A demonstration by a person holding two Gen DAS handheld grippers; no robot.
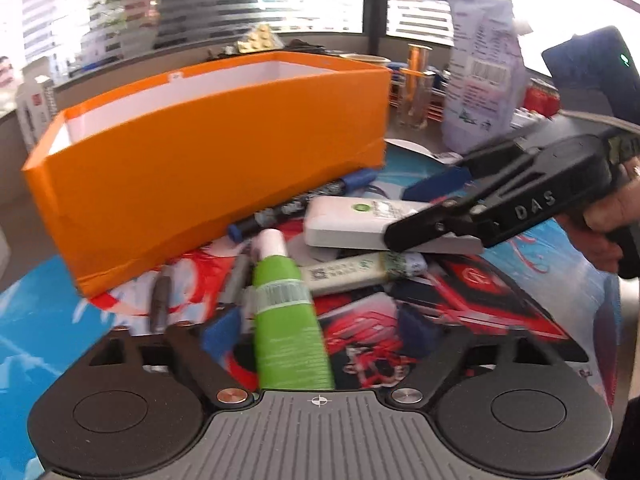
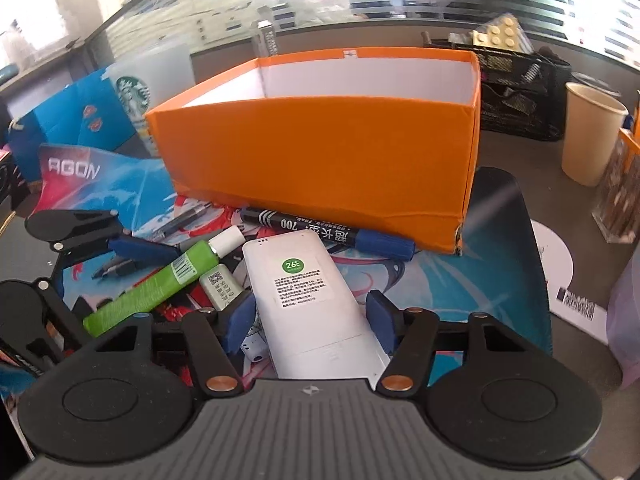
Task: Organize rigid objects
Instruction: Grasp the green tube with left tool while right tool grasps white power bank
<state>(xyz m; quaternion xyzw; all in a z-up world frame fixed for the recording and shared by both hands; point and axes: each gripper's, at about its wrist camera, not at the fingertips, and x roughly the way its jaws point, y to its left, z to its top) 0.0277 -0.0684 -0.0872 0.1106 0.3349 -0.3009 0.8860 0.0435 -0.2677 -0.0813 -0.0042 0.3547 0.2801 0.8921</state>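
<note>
On the left, the left tongs (image 1: 318, 322) stand wide open around the lower body of a green tube (image 1: 290, 320) that lies in the heap on the bench, its white cap toward the orange box (image 1: 208, 168); the blue pads do not appear to touch it, so nothing is held yet. Behind the heap the box sits open-topped and, from what shows of its white inside, apparently empty. A blue-capped black marker (image 2: 320, 230) lies along the foot of the box. Further right, the right tongs (image 2: 310, 320) are open too, one pad on each side of a white remote (image 2: 308, 300) that lies on top of a small white bottle (image 2: 220, 286) and other bits; the pads look near the remote's sides, though I cannot tell whether they touch. The likely trouble is the crowding: both tongs work in the same pile, so they could knock together. The remote rests tilted on loose things and may slide or tip as the pads close. The smooth round tube could roll out of a squeeze. Lifting either item may drag the bottle or marker along.
</note>
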